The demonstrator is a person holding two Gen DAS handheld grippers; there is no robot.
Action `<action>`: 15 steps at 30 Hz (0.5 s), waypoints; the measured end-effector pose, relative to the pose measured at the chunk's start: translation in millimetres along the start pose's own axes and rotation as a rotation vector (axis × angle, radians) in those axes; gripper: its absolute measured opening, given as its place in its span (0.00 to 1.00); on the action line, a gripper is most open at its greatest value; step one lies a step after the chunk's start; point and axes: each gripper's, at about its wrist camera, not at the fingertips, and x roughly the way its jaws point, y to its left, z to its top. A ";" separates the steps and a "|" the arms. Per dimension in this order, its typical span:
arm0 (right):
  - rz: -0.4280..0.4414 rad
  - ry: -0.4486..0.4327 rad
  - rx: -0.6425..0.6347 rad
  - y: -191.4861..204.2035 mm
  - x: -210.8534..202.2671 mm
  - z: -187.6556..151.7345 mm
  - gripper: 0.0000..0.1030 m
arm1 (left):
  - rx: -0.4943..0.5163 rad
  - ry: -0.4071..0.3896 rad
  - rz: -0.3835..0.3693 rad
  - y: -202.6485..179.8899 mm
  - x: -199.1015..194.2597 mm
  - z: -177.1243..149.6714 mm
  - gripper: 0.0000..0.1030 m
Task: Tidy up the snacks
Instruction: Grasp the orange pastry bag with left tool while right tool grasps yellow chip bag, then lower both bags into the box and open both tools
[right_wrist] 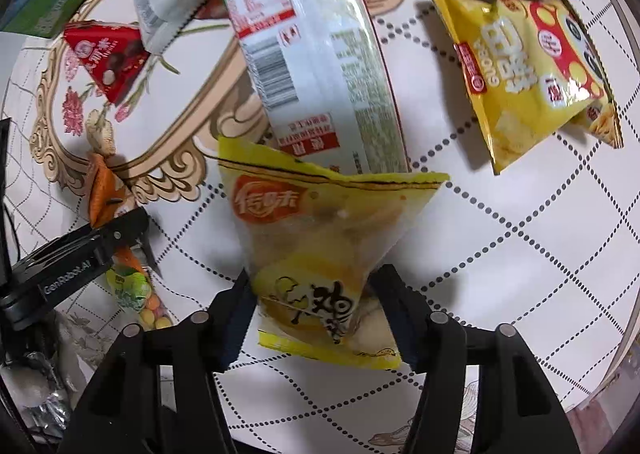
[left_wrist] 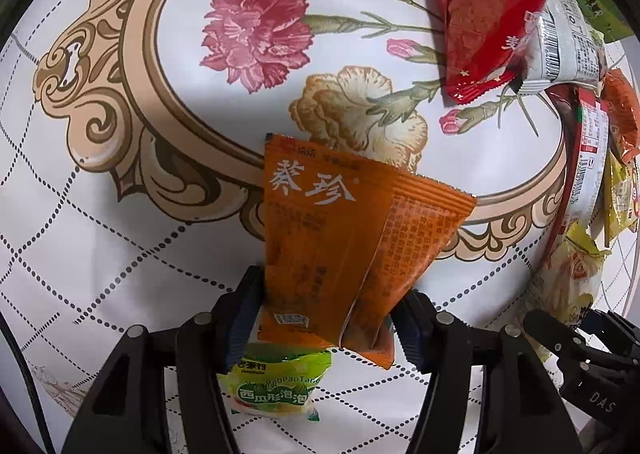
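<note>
Your left gripper (left_wrist: 324, 318) has its fingers clamped on the orange packet (left_wrist: 340, 238), printed 蔡珍, low centre above the green sweet bag (left_wrist: 276, 386), likely lifted for sorting. Your right gripper (right_wrist: 312, 314) pinches the yellow pouch (right_wrist: 320, 254), label partly blurred, clear of the floral surface (right_wrist: 500, 254) below the noodle cup (right_wrist: 320, 53).

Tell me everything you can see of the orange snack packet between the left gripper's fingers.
The orange snack packet is a glossy foil-like pouch with large white characters on its front, small print on a folded back panel and crimped end seals. It stands roughly upright and creased between the left gripper, whose pads press on its lower sides. Its bottom edge overlaps a green-and-white candy bag lying on the floral tablecloth. In the right wrist view it shows only as an orange sliver.
</note>
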 end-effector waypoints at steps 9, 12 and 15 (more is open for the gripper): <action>-0.002 -0.059 -0.040 1.0 -7.7 -15.4 0.45 | 0.036 -0.085 0.017 -11.7 -35.4 -19.7 0.49; 0.024 -0.080 -0.061 5.1 -23.5 -16.9 0.41 | 0.041 -0.119 -0.025 -18.5 -61.9 -24.9 0.49; 0.068 -0.104 -0.077 9.1 -50.9 -14.5 0.41 | 0.047 -0.163 -0.077 -27.4 -93.9 -24.7 0.49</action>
